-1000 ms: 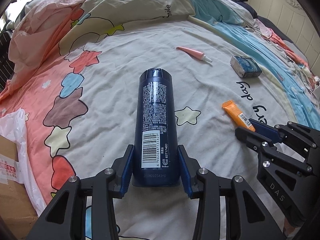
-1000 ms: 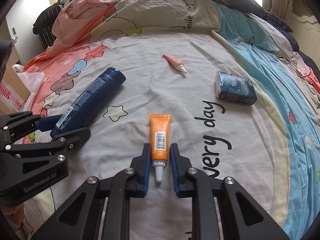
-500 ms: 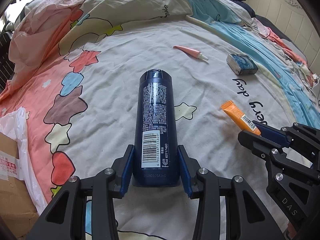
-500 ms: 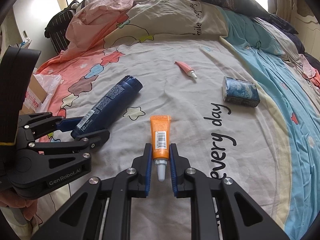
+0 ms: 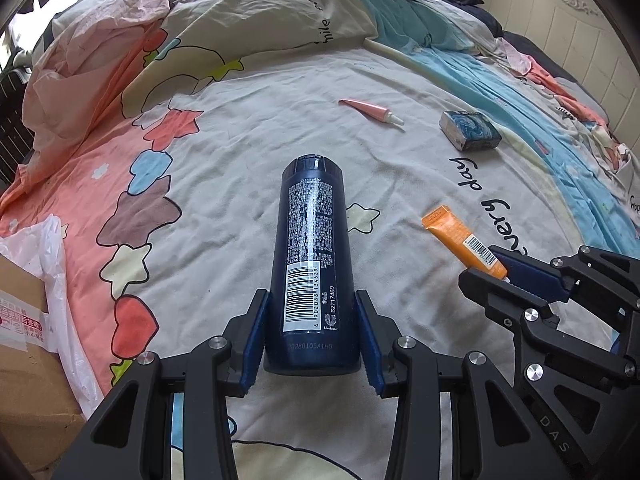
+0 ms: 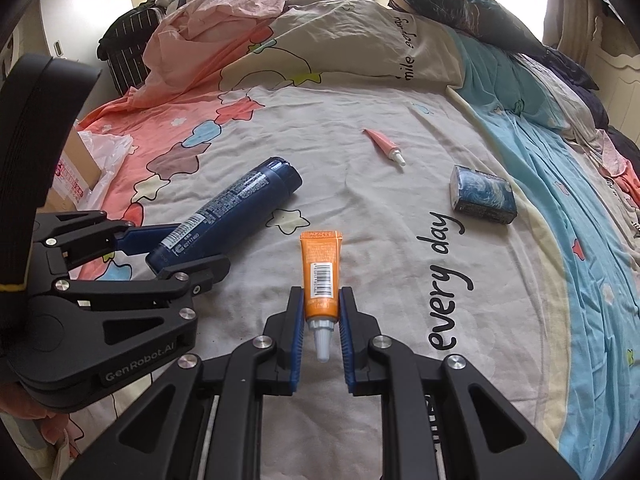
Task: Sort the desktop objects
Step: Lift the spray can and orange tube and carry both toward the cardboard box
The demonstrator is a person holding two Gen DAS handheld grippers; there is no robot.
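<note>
step: I grip both | left hand-held gripper (image 5: 312, 336) holds bottle (image 5: 314, 264) | right hand-held gripper (image 6: 320, 324) holds orange tube (image 6: 322, 272) | next: lift off bed (image 6: 400, 220), pick spots

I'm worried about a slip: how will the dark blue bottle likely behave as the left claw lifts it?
The dark blue bottle is glossy and round, so it may slip or twist. The left claw grips only near its base, so the far end could sag. Set down on the bedsheet, it would probably roll.
</note>
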